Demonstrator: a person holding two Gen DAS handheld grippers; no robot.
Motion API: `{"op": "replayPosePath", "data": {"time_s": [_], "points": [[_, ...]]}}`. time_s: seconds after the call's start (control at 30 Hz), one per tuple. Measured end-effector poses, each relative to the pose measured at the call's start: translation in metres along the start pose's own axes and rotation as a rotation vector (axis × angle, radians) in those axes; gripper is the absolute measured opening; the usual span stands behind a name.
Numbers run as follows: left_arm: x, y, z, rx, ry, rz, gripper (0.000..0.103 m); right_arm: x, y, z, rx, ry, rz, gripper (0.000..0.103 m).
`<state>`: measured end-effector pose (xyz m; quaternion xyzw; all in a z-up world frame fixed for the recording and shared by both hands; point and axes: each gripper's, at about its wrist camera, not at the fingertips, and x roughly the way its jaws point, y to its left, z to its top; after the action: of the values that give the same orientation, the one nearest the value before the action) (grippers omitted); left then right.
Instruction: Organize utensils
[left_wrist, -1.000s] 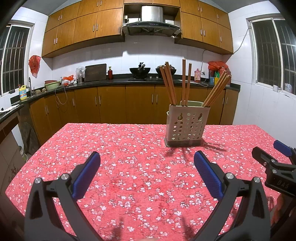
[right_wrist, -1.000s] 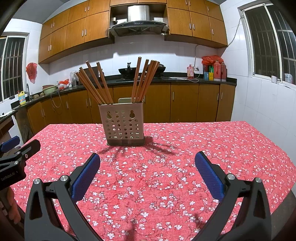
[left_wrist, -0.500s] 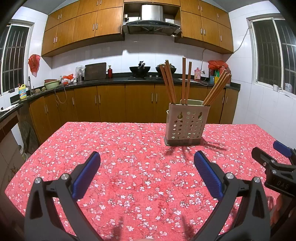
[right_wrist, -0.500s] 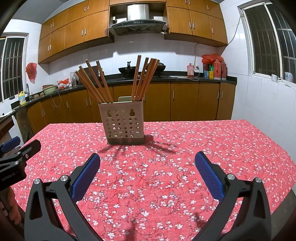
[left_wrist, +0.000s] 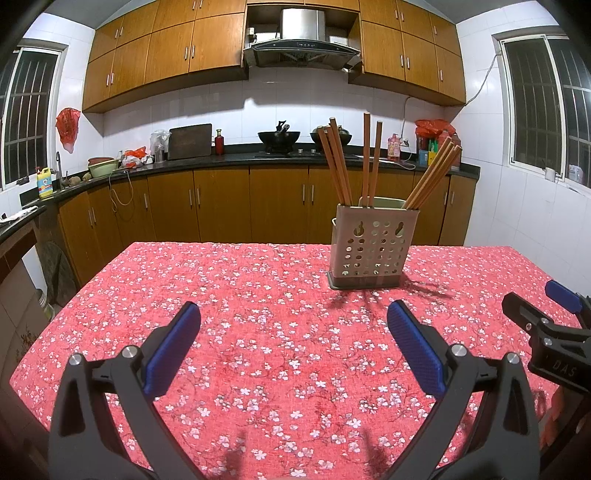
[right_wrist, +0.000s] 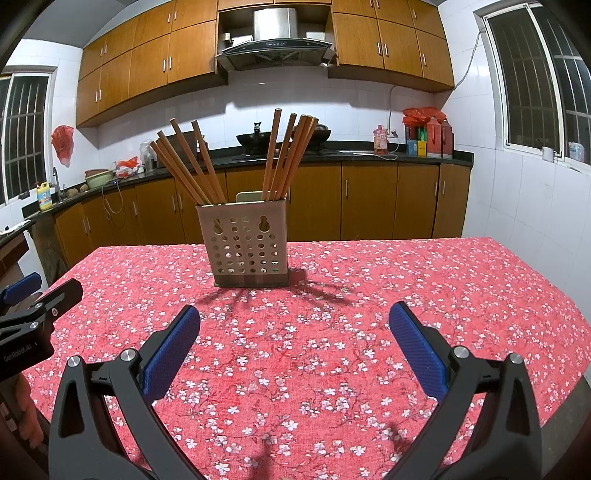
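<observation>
A beige perforated utensil holder (left_wrist: 373, 247) stands on the red floral tablecloth (left_wrist: 258, 325), with several wooden chopsticks (left_wrist: 365, 162) upright or leaning in it. It also shows in the right wrist view (right_wrist: 247, 245) with its chopsticks (right_wrist: 284, 155). My left gripper (left_wrist: 293, 343) is open and empty, above the table well short of the holder. My right gripper (right_wrist: 295, 343) is open and empty too. The right gripper shows at the right edge of the left wrist view (left_wrist: 546, 332); the left gripper shows at the left edge of the right wrist view (right_wrist: 33, 314).
Wooden kitchen cabinets (left_wrist: 221, 206) and a dark counter with woks (left_wrist: 279, 136), bottles and bowls run behind the table. The table's left edge (left_wrist: 74, 295) and right edge (right_wrist: 546, 288) drop off to the floor. Windows are on both side walls.
Both grippers have drawn back slightly and lifted a little; the holder sits a bit farther away in both views. Both stay open and empty.
</observation>
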<state>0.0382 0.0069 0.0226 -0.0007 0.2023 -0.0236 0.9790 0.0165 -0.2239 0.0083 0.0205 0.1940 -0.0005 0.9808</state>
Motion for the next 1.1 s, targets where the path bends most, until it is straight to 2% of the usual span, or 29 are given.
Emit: {"op": "replayPosePath", "data": {"time_s": [1.1], "points": [[0.0055,-0.0002,-0.0063,0.001,0.006,0.003,0.099,0.0010,0.0012,-0.0027,0.004,0.006,0.005,0.101]]}}
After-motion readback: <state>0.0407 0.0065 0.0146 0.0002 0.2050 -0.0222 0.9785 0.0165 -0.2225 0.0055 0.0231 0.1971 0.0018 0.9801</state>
